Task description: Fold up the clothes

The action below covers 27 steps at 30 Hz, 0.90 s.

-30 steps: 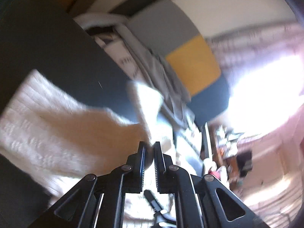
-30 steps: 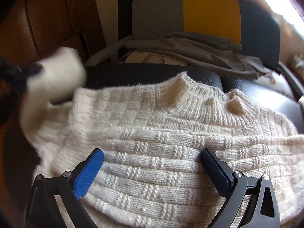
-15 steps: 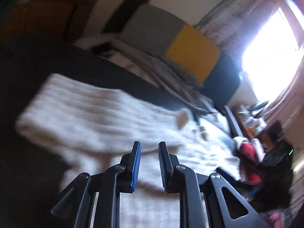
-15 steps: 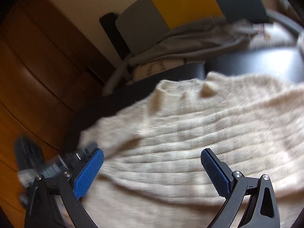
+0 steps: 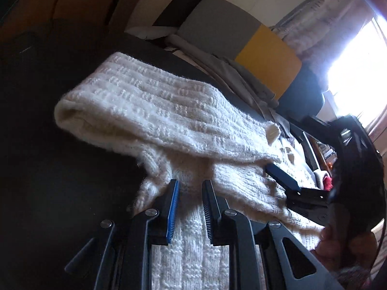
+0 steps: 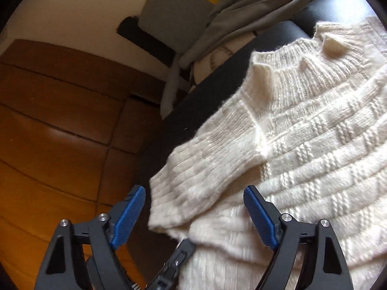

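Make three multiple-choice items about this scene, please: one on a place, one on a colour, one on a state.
1. Where does the folded sleeve lie?
A. across the body of the sweater
B. on the floor
C. over the chair back

2. What colour is the sweater?
A. grey
B. cream white
C. red

3. How do the jaws of the right gripper stand?
A. shut on the sleeve
B. shut on nothing
C. open, with the sleeve's cuff between them

Answers: 1 A, the sleeve lies folded over the knitted body on the dark seat. 2 B, the knit is cream white in both views. 3 C, both blue pads stand clear of the cuff; these jaws have just been closing.
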Motion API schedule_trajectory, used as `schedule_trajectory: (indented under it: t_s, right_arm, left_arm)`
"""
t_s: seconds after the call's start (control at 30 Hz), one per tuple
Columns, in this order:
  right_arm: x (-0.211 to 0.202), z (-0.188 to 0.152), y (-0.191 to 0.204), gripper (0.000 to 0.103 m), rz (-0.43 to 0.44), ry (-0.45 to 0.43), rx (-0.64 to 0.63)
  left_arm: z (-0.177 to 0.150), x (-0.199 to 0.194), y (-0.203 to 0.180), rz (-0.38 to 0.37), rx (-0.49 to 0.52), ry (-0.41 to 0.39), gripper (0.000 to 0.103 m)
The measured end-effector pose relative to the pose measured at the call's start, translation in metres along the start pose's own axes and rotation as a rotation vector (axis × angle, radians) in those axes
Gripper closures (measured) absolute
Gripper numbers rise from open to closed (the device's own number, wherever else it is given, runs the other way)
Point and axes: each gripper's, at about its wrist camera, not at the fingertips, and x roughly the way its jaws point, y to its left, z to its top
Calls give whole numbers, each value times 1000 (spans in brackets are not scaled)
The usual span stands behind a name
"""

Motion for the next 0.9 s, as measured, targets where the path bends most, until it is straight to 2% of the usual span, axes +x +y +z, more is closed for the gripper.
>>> schedule_trajectory:
  t_s: [0.1, 0.13, 0.17, 0.2, 0.23, 0.3, 0.4, 0.67, 0.77, 0.9]
  right_arm:
    - [12, 2, 3, 32, -42, -44, 3]
    - [16, 3, 3, 42, -67, -50, -4]
    - [20, 4, 3, 58, -95, -53, -13]
    - [25, 4, 4, 70, -140, -49, -24]
    - [29, 5, 3, 94, -176, -45, -32]
    - [33, 6, 3, 95, -218, -37, -49]
    - [27, 10, 20, 95, -236, -34, -128]
    - [-24, 26, 70, 95, -230, -103, -361]
    - [-50, 31, 68, 95, -259, -142, -383]
    - [-81, 40, 42, 95, -313, -188, -339]
  left_arm:
    - [-1, 0, 4, -12, -6, -2, 84]
    - [0, 0, 5, -19, -11, -4, 84]
    - [0, 0, 6, -27, -16, -6, 84]
    - [0, 2, 8, -38, -24, -6, 84]
    - [0, 4, 9, -49, -33, -6, 84]
    - [3, 2, 13, -68, -59, -2, 84]
    - [13, 3, 10, -81, -60, -9, 79]
    - [22, 15, 3, -2, -5, 3, 79]
    - [19, 14, 1, 16, 10, -1, 79]
    - [18, 10, -4, 43, 22, 0, 79]
